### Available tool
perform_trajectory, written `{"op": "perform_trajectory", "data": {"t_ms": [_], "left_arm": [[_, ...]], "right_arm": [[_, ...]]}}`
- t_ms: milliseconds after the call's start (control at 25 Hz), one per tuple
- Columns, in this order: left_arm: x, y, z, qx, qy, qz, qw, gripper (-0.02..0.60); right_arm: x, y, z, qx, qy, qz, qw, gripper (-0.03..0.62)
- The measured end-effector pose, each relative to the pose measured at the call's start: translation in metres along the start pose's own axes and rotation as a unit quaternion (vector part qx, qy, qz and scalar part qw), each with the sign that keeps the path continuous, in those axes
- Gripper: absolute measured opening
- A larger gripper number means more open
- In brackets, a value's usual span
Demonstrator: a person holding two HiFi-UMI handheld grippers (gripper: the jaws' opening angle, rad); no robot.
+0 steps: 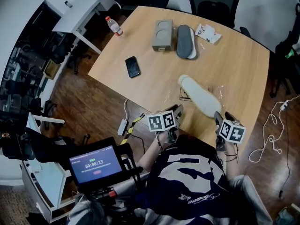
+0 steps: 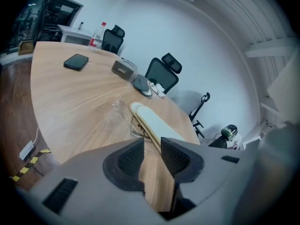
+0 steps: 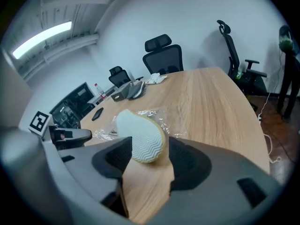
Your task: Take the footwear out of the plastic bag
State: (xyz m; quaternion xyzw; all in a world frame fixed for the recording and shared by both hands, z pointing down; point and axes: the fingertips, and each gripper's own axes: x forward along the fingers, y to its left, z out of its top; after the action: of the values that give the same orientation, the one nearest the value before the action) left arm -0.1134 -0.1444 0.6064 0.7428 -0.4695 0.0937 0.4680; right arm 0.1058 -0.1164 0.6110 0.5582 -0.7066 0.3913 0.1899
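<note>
- We see the light wooden table (image 1: pixel 234 60) bearing the cream foam slipper (image 1: pixel 200 95), which lies on the crumpled clear plastic bag (image 3: pixel 161 115).
- Our right gripper (image 3: pixel 149 149) gapes wide, with the slipper's zigzag-treaded end between its jaws, unclamped.
- Our left gripper (image 2: pixel 151 146) stands partly open over bare wood, holding nothing.

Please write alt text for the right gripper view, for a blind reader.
The right gripper has its fingers open around the end of a white slipper, not pressing it. A clear plastic bag lies behind it on the wooden table.
</note>
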Motion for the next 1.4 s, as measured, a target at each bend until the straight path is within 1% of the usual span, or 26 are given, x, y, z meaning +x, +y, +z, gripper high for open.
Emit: {"op": "perform_trajectory", "data": {"t_ms": [160,280,400,440,480,520,560,680,720,760,840,1080,1240,1400], "left_arm": [[0.001,-0.024,-0.005,0.022,0.003,-0.043,0.9988,0.115],[0.000,-0.048,-0.009,0.040,0.004,-0.069,0.9968,0.114],[-0.006,-0.069,-0.013,0.034,-0.002,-0.096,0.9948,0.109],[-0.010,-0.075,-0.015,0.030,-0.007,-0.102,0.9943,0.086],[-0.015,-0.079,-0.016,0.029,-0.013,-0.105,0.9940,0.030],[-0.020,-0.083,-0.018,0.030,-0.018,-0.107,0.9936,0.003],[-0.025,-0.087,-0.019,0.035,-0.023,-0.108,0.9933,0.003],[-0.034,-0.094,-0.021,0.053,-0.035,-0.101,0.9928,0.003],[-0.037,-0.095,-0.024,0.057,-0.038,-0.096,0.9930,0.003],[-0.040,-0.096,-0.028,0.059,-0.039,-0.091,0.9933,0.003],[-0.047,-0.100,-0.040,0.055,-0.041,-0.082,0.9943,0.003],[-0.065,-0.123,-0.085,0.027,-0.063,-0.054,0.9961,0.003],[-0.077,-0.143,-0.116,0.023,-0.081,-0.040,0.9956,0.003],[-0.091,-0.163,-0.161,0.005,-0.088,-0.030,0.9957,0.003]], "right_arm": [[-0.017,0.028,-0.001,0.046,-0.031,0.053,0.997,0.242],[-0.034,0.045,-0.002,0.049,-0.050,0.072,0.995,0.239],[-0.049,0.063,-0.003,0.052,-0.062,0.103,0.991,0.236],[-0.053,0.070,-0.004,0.051,-0.063,0.113,0.990,0.235],[-0.058,0.076,-0.006,0.047,-0.065,0.120,0.990,0.232],[-0.062,0.081,-0.007,0.040,-0.066,0.125,0.989,0.227],[-0.066,0.085,-0.008,0.031,-0.068,0.127,0.989,0.210],[-0.072,0.095,-0.011,0.003,-0.073,0.136,0.988,0.160],[-0.074,0.097,-0.013,0.000,-0.075,0.138,0.988,0.132],[-0.077,0.098,-0.015,0.001,-0.076,0.140,0.987,0.091],[-0.085,0.098,-0.021,0.003,-0.076,0.146,0.986,0.039],[-0.126,0.084,-0.044,-0.010,-0.063,0.170,0.983,-0.011],[-0.155,0.072,-0.066,-0.012,-0.061,0.193,0.979,-0.011],[-0.186,0.058,-0.092,-0.037,-0.056,0.200,0.977,-0.011]]}}
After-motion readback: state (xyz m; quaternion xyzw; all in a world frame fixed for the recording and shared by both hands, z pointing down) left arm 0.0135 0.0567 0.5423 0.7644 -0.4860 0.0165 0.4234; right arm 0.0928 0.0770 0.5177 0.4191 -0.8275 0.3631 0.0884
